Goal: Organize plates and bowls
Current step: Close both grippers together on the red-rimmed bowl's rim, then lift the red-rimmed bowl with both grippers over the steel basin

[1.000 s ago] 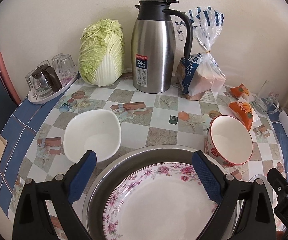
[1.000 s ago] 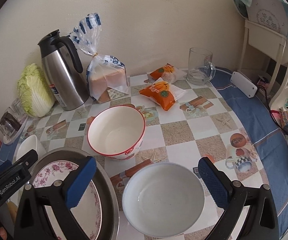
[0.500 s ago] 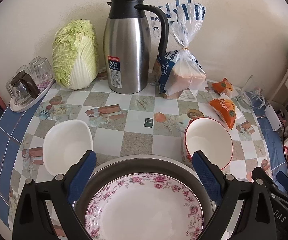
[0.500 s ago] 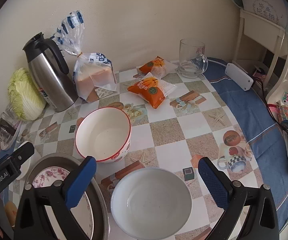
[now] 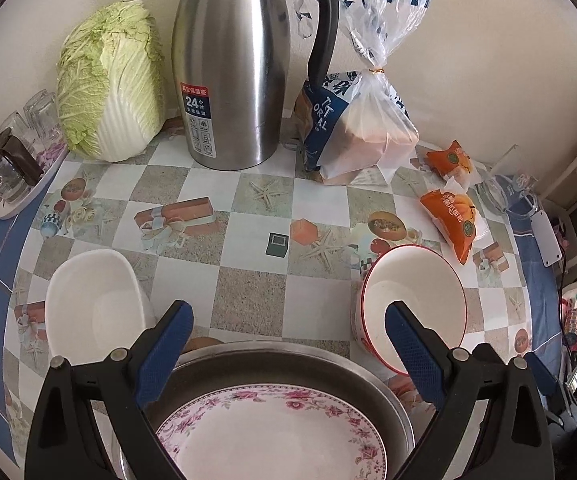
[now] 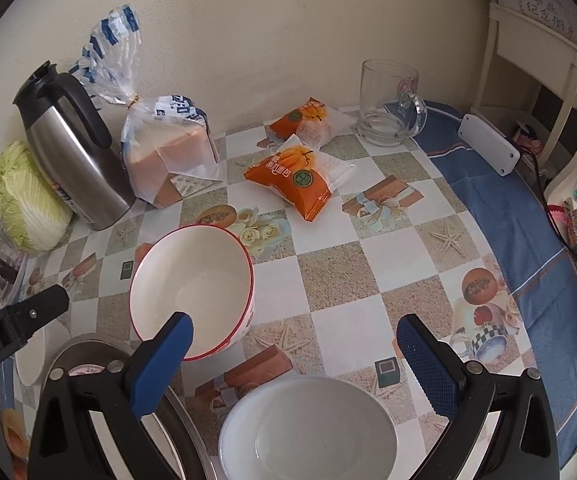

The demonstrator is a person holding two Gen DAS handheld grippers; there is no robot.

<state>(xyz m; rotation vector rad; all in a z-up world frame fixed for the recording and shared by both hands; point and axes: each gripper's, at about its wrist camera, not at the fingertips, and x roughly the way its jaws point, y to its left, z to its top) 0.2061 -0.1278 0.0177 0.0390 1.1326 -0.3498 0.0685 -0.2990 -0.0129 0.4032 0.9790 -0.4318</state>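
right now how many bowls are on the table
3. A squarish white bowl left of the metal pan, a red-rimmed bowl right of it, and a plain white bowl nearest the right gripper. None looks hidden.

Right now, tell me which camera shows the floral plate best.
The left wrist view. There the floral plate lies in the metal basin, most of its face and pink rim pattern visible between the open fingers. The right wrist view catches only a sliver of it behind the left finger.
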